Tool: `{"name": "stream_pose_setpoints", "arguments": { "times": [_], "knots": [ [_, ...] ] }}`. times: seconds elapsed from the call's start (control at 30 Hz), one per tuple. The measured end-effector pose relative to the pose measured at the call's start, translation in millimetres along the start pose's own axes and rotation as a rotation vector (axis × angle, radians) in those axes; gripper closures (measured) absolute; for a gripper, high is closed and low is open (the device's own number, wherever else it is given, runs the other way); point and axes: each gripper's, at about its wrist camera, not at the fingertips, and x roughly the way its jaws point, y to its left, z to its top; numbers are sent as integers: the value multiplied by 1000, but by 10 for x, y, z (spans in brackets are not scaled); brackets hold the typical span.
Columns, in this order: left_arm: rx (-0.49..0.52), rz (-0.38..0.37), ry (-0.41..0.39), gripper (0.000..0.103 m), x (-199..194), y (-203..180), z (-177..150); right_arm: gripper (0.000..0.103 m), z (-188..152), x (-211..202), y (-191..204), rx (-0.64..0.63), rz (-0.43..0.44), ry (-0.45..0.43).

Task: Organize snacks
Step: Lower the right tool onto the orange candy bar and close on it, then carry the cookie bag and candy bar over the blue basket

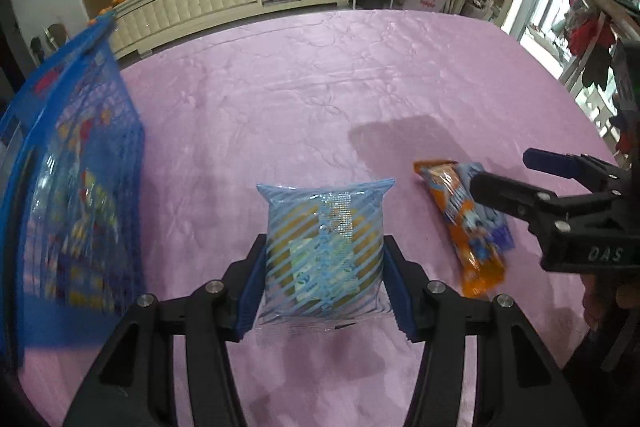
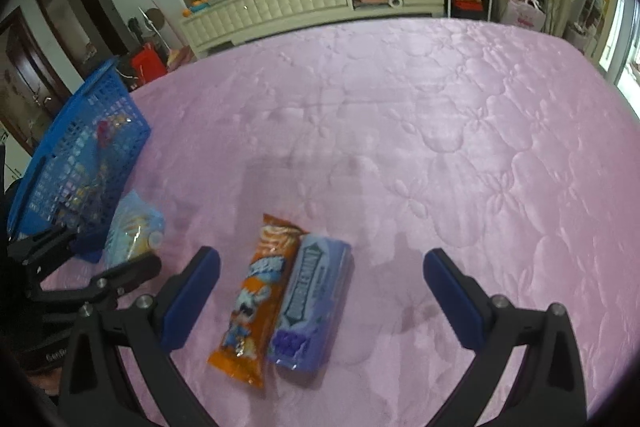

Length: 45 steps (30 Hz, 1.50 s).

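Pink quilted bed with blue basket, orange packet, purple packet.

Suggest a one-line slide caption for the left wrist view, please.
Left gripper clamps a blue-striped snack pack beside the blue basket.

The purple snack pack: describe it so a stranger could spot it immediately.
On the pink quilted bedspread, look right of the blue mesh basket, between the fingers of the open right gripper. Two packs lie side by side there; the purple snack pack is the right one, flat and blocky, unlike the orange wrapper touching it.
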Motion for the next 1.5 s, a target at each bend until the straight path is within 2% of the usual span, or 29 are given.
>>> {"name": "stream_pose_setpoints", "arguments": {
  "times": [0.1, 0.27, 0.43, 0.6, 0.9, 0.97, 1.0, 1.07, 1.1, 1.17, 1.5],
  "knots": [
    [-56, -26, -21, 52, -111, 107, -130, 3, -54, -75, 96, -36, 22, -17],
    [-136, -33, -50, 52, -271, 210, -306, 29, -170, -55, 352, -122, 49, 15],
    [-134, -5, -75, 52, -339, 209, -383, 50, -207, 20, 467, -144, 45, 68],
    [-138, -2, -75, 52, -326, 213, -407, 57, -136, 98, 557, -167, 23, 100],
    [-139, -12, -77, 52, -322, 269, -432, 57, -81, 348, 655, -208, -72, 171],
    [-142, -15, -76, 52, -316, 276, -434, 60, -99, 390, 673, -217, -73, 172],
    [-144, -15, -76, 52, -314, 273, -429, 63, -105, 401, 680, -221, -75, 174],
    [-149, -15, -72, 52, -291, 289, -433, 83, -115, 414, 686, -231, -65, 164],
    [-151, -15, -70, 52, -285, 292, -438, 86, -126, 401, 677, -236, -51, 160],
    [-153, -15, -67, 52, -279, 295, -446, 86, -145, 381, 671, -235, -6, 147],
    [-161, -25, -99, 52, -470, 271, -444, 86, -137, -6, 820, -252, 10, 71]
  ]
}}
